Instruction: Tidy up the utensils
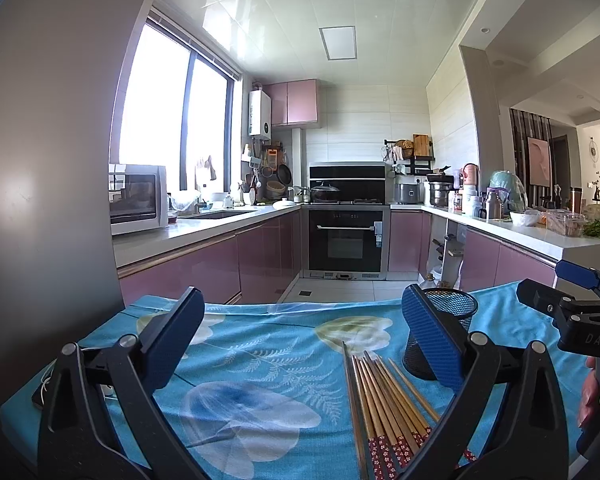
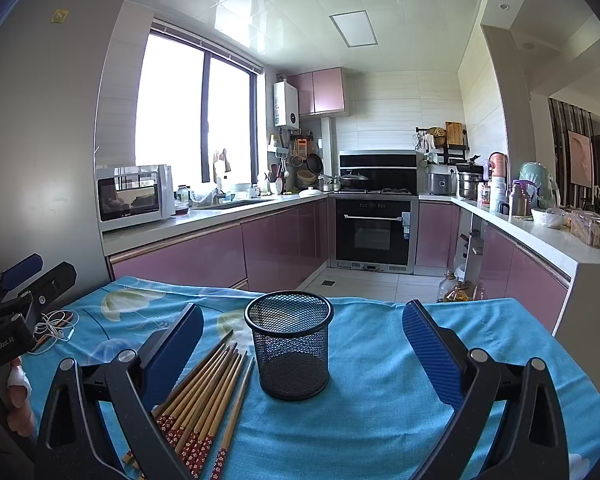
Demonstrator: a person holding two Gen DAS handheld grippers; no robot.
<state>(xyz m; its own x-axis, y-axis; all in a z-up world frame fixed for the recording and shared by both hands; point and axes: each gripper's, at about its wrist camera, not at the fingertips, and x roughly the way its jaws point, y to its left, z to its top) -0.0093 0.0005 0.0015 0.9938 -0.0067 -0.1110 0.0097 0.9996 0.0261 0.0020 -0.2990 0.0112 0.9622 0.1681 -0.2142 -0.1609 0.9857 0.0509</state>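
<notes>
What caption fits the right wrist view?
Open right gripper faces an empty mesh cup beside loose chopsticks.

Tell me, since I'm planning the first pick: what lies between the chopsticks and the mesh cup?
Nothing but bare blue tablecloth: the right wrist view shows a narrow strip of cloth separating the chopsticks from the mesh cup.

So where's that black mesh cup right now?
The black mesh cup stands upright on the blue flowered cloth, centred in the right wrist view, just right of the bundle of chopsticks lying flat beside it.
</notes>
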